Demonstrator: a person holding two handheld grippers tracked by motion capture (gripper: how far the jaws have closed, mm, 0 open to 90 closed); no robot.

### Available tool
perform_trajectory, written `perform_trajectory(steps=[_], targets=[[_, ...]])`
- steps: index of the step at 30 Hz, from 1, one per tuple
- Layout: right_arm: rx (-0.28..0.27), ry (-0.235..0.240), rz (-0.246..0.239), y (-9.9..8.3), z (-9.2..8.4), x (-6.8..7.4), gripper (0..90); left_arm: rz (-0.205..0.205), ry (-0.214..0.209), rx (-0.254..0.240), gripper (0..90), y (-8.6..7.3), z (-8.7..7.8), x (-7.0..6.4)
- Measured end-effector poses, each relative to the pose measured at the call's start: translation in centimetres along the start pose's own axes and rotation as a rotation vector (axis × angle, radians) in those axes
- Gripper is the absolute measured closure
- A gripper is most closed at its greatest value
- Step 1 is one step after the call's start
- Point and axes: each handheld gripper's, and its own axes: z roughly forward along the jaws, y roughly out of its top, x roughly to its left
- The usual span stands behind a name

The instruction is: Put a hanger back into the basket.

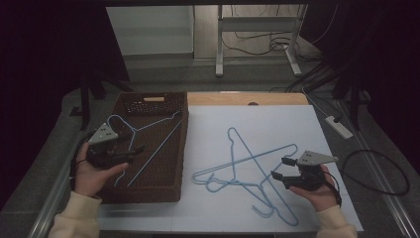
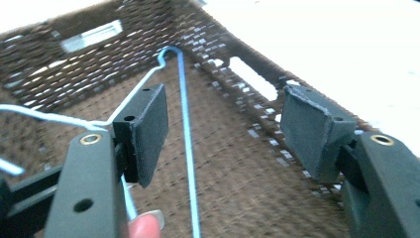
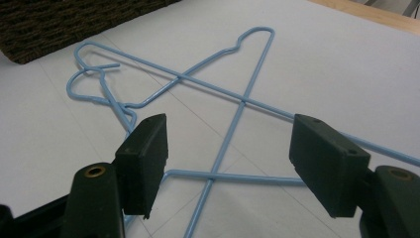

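1. Dim room around us, with desk legs and cables behind; our white-covered surface (image 1: pixel 277 124) carries a brown woven basket (image 1: pixel 181 148) on its left side.
2. We judge the work to be moving blue wire hangers into that basket. One hanger in the basket (image 1: pixel 148 144) already lies on its floor, its hook toward the far wall.
3. Our left tool (image 1: pixel 140 150) hovers over the basket with its jaws spread wide; in the left gripper view the hanger's long wire runs between the pads (image 2: pixel 148 131) without being pinched.
4. Our right tool (image 1: pixel 280 167) is also open and holds nothing. It sits just above the right end of the tangled hangers (image 1: pixel 247 173) on the white sheet.
5. Those hangers are thin, pale blue and crossed over one another, with hooks interlocked near the left of the pile, as the right gripper view (image 3: pixel 213 99) shows.
6. Next, we think, the right tool must drop onto a single wire and close, then lift slowly; the crossed wires could drag a second hanger along.
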Motion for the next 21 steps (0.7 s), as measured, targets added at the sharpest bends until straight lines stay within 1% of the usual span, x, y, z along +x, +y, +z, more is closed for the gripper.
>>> perform_trajectory(steps=[5,7,9,10,12,15,18,21], targets=[[-0.005,-0.003,0.005,0.0,-0.1,0.0,32.1,0.024,-0.05,-0.039,35.3,-0.3,0.1,-1.9],[0.002,-0.001,0.005,0.0,-0.1,0.0,32.1,0.031,-0.067,-0.055,35.3,-0.5,0.3,-2.5],[0.003,0.003,0.006,-0.1,-0.1,0.1,32.1,0.04,-0.083,-0.055,35.3,-0.6,0.7,-3.1],[0.003,0.005,0.005,-0.1,-0.1,0.1,32.2,0.05,-0.088,-0.047,35.3,-0.7,0.9,-3.4],[0.001,0.006,0.004,0.0,-0.2,0.1,32.2,0.058,-0.091,-0.041,35.1,-0.7,1.0,-3.5],[0.004,0.004,0.001,0.0,-0.2,0.1,32.3,0.07,-0.112,-0.037,35.1,-0.8,1.4,-4.3],[0.007,0.003,-0.002,-0.1,-0.2,0.1,32.3,0.083,-0.113,-0.041,35.1,-0.9,1.6,-4.7],[0.009,0.003,-0.004,0.0,-0.3,0.1,32.3,0.07,-0.121,-0.057,35.0,-1.0,1.5,-4.9]])
